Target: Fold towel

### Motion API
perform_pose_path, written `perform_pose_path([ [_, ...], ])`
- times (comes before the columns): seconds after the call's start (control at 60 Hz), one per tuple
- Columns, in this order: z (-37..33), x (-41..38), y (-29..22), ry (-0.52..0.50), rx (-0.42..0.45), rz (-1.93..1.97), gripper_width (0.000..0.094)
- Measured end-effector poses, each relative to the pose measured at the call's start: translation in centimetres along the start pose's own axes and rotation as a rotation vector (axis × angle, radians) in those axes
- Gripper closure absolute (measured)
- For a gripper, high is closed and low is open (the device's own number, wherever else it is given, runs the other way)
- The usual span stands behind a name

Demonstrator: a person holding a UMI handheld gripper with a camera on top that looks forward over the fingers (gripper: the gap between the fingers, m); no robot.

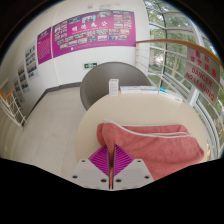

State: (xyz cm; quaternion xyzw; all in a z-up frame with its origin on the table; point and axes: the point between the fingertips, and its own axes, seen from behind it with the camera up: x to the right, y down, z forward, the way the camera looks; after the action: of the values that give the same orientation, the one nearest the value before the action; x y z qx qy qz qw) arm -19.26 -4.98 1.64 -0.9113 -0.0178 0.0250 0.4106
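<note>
A pink towel (160, 148) lies on a cream round table (100, 112), spread ahead and to the right of my fingers. My gripper (109, 160) is shut on the towel's near left edge; a thin strip of pink cloth shows pinched between the two magenta pads (98, 160). The towel's left corner (104, 130) stands raised just beyond the fingertips. The cloth's far right part runs off toward the table's right side.
A grey round table (112, 80) stands beyond the cream one. Posters (90, 35) hang on the back wall. Glass panels with red signs (200, 70) stand on the right. Pale floor (45, 120) lies to the left.
</note>
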Motion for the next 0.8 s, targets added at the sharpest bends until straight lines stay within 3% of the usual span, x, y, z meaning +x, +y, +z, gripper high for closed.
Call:
perform_pose_path([
  [0.133, -5.8, -4.9, -5.7, -0.215, 0.078, 0.115, 0.0901],
  [0.217, -8.6, -3.0, -9.2, -0.265, 0.141, 0.149, 0.0897],
  [0.383, -6.1, 7.6, -8.3, -0.14, 0.11, 0.126, 0.0861],
  [0.467, -3.8, 12.9, -5.1, -0.068, 0.05, 0.087, 0.0637],
  [0.567, -3.3, 16.9, -2.5, -0.026, -0.005, 0.049, 0.0088],
  [0.8, -9.3, 19.6, -3.5, 0.035, 0.035, -0.047, 0.0081],
])
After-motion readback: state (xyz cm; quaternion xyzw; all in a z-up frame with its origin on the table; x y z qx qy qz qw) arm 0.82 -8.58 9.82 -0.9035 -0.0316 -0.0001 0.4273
